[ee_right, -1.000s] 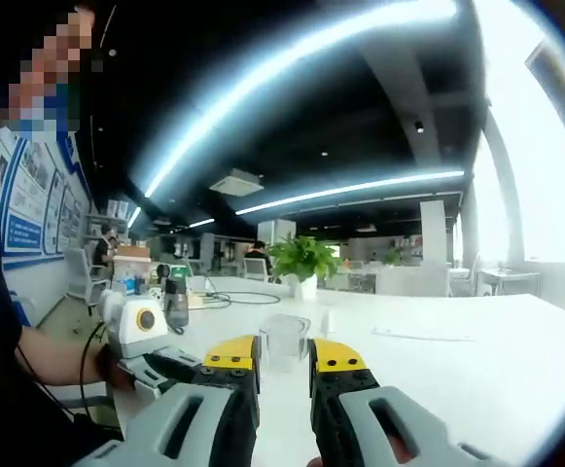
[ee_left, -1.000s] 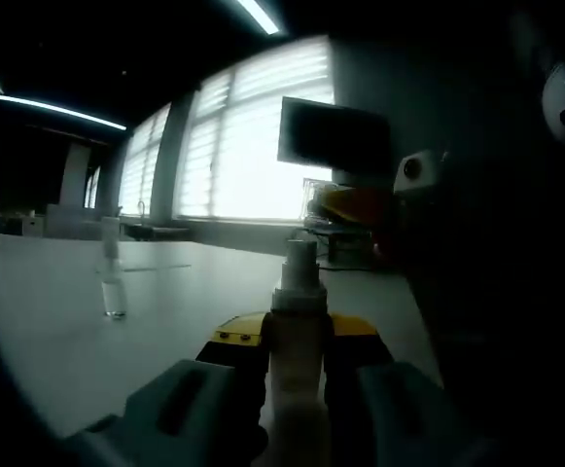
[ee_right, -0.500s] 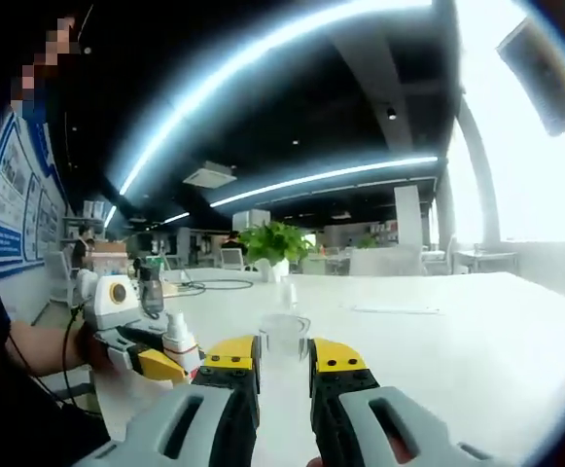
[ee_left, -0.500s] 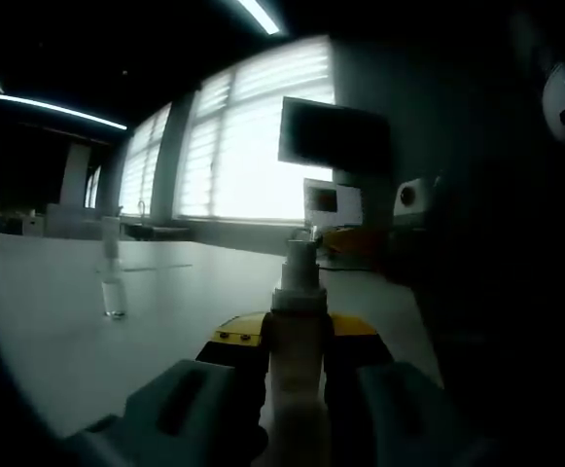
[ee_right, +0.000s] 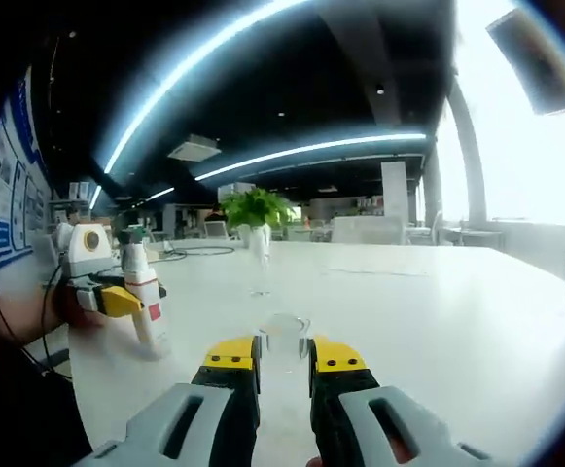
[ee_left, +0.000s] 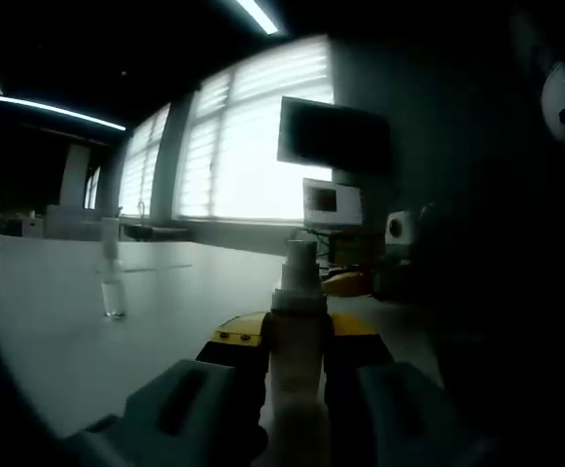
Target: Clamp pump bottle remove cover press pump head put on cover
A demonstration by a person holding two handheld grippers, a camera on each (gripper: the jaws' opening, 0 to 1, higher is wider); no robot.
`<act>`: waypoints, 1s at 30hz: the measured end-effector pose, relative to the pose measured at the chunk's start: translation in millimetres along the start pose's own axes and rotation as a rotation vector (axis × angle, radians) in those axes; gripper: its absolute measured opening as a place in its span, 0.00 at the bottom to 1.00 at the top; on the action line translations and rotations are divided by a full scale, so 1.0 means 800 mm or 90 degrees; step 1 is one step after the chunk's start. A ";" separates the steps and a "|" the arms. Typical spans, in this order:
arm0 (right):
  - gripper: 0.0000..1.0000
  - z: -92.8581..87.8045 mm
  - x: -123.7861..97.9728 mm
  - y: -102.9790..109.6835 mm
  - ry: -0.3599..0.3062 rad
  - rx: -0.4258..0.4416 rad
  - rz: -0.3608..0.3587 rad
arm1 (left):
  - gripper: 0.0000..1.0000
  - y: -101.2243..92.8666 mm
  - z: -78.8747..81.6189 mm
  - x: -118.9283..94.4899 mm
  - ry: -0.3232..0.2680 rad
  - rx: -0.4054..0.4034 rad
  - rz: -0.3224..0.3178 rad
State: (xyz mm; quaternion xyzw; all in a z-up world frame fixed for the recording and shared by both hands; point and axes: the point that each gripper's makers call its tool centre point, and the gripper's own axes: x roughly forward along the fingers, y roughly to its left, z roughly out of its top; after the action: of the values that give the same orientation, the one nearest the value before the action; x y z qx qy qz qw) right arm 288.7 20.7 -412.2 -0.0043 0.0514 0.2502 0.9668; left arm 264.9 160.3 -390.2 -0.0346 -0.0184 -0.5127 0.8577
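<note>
My left gripper (ee_left: pixel 297 336) is shut on a white pump bottle (ee_left: pixel 298 341), which stands upright between the yellow jaws with its bare pump head (ee_left: pixel 300 263) on top. In the right gripper view the same bottle (ee_right: pixel 146 306) carries a red label and sits in the left gripper (ee_right: pixel 117 300), low over the white table (ee_right: pixel 438 331). My right gripper (ee_right: pixel 283 355) is shut on the clear cover (ee_right: pixel 283 341). Its yellow tip (ee_left: pixel 345 282) shows to the right of the pump head and a little behind it, apart from it.
A slim clear object (ee_left: pixel 114 287) stands alone on the table, also seen as a slim clear object (ee_right: pixel 260 255) in front of a potted plant (ee_right: pixel 253 209). A dark monitor (ee_left: pixel 335 136) and a small screen (ee_left: pixel 331 201) stand by bright windows. A person's arm (ee_right: pixel 19 321) is at the left.
The right gripper has come down with the clear cover, from above the pump head to beside it. The right view has swung, bringing the left gripper and bottle fully in. The left gripper holds still.
</note>
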 end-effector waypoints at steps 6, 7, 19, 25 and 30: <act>0.15 -0.007 0.002 -0.003 0.008 0.004 -0.006 | 0.13 0.001 0.000 0.000 0.000 0.000 0.000; 0.15 -0.008 0.002 -0.002 0.011 0.003 -0.005 | 0.13 0.001 0.000 0.000 0.000 0.000 0.000; 0.15 -0.027 0.006 0.003 0.060 -0.044 -0.012 | 0.13 0.002 0.000 -0.001 0.000 0.001 0.000; 0.15 -0.037 0.008 0.002 0.086 -0.072 -0.019 | 0.13 0.002 0.000 -0.002 0.000 0.002 0.000; 0.15 -0.039 0.007 0.000 0.088 -0.070 -0.018 | 0.13 0.003 0.000 -0.002 0.000 0.002 0.000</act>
State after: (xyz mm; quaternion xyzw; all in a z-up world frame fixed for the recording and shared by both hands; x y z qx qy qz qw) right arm 290.8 22.6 -443.4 -0.0757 0.1044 0.2380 0.9627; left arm 266.4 162.7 -390.7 -0.0332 -0.0192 -0.5126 0.8578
